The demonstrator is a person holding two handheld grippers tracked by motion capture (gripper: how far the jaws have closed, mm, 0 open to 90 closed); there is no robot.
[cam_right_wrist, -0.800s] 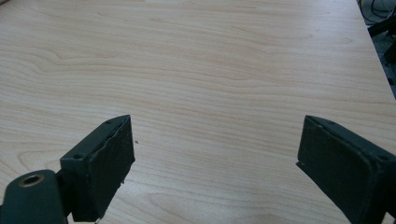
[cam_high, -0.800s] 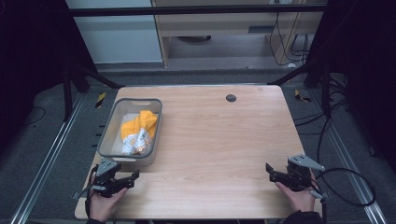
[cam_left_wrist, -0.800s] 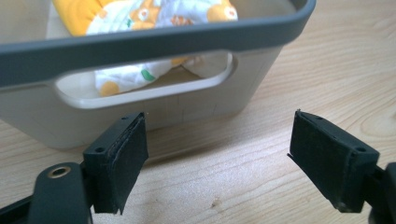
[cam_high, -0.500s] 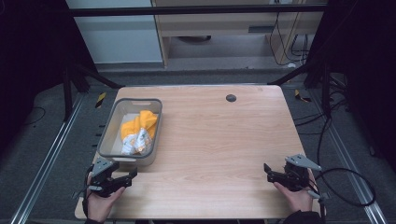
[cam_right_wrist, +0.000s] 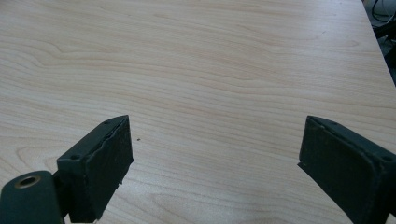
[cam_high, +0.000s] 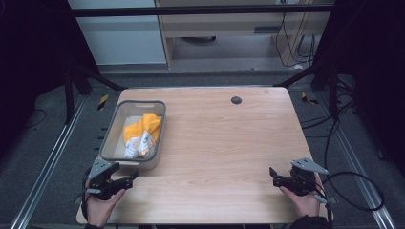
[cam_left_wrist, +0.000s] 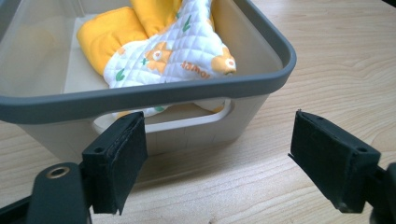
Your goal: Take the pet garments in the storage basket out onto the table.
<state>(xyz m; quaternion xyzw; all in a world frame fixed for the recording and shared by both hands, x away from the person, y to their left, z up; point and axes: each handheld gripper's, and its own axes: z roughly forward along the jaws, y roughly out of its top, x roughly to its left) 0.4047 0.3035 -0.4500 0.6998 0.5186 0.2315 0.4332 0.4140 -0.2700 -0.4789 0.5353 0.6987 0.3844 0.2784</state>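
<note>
Both grippers have been drawn back slightly toward the table's (cam_high: 219, 143) near edge; the left gripper (cam_high: 125, 181) is held gaping just before the bin (cam_left_wrist: 261, 79), the right gripper (cam_high: 277, 177) likewise gaping, well apart from it. Inside the bin lies the quilted yellow cloth (cam_left_wrist: 177, 51), untouched; a reach for it is judged not yet begun.

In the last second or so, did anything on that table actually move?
Barely. The left tool slid slightly toward the table's near edge, and the right tool shifted slightly leftward; both are open and hold nothing. The grey bin, the yellow quilted cloth inside it and the wooden table stayed as they were.
</note>
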